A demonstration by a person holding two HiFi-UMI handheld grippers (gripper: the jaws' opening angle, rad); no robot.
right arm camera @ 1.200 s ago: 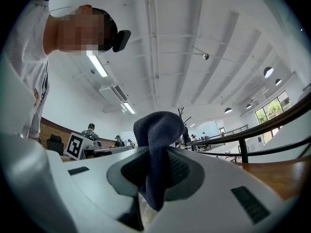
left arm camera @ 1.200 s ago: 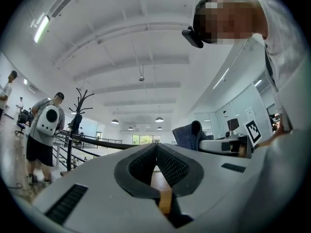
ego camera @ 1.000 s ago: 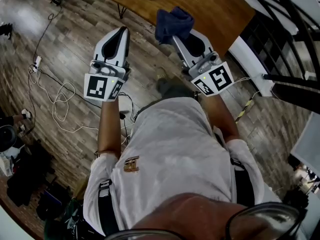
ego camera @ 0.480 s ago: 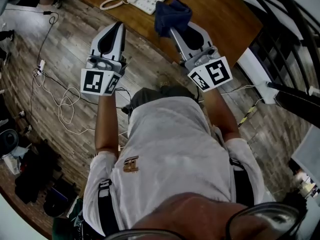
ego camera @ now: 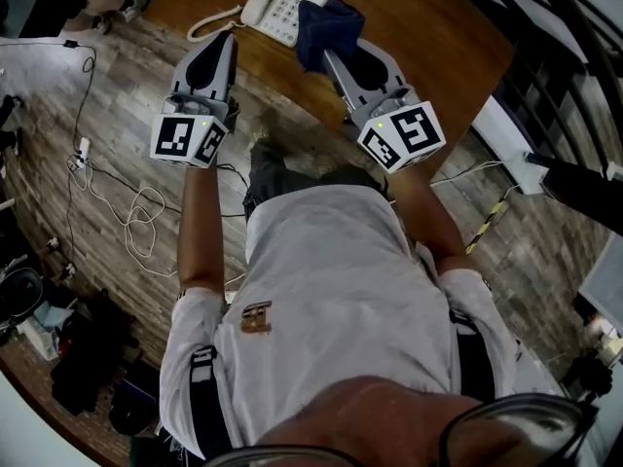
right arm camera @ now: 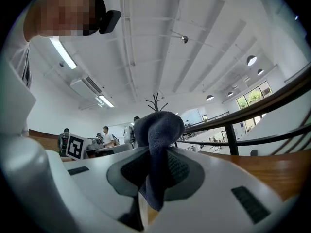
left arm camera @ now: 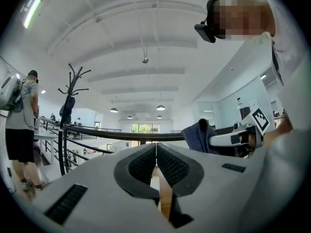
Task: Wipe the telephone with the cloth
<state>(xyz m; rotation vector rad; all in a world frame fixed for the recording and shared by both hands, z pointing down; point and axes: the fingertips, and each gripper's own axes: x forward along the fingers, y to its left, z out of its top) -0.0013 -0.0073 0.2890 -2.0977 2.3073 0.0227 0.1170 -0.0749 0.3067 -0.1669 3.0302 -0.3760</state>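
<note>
A white telephone (ego camera: 284,0) with a coiled cord lies on the brown wooden table (ego camera: 428,17) at the top of the head view. My right gripper (ego camera: 326,54) is shut on a dark blue cloth (ego camera: 325,29), which hangs bunched just right of the phone and partly over its edge. In the right gripper view the cloth (right arm camera: 156,144) is pinched between the pads. My left gripper (ego camera: 230,39) is shut and empty, its tip near the table's front edge, left of the phone. Its pads (left arm camera: 146,165) meet in the left gripper view.
Cables (ego camera: 127,212) trail over the wooden floor at left. Bags and clutter (ego camera: 78,358) lie at lower left. A black railing (ego camera: 574,27) runs at the right beyond the table. A person (left arm camera: 22,125) stands by the railing in the left gripper view.
Both grippers have moved forward toward the table. The telephone has come further into view, and the cloth now hangs right beside it.
</note>
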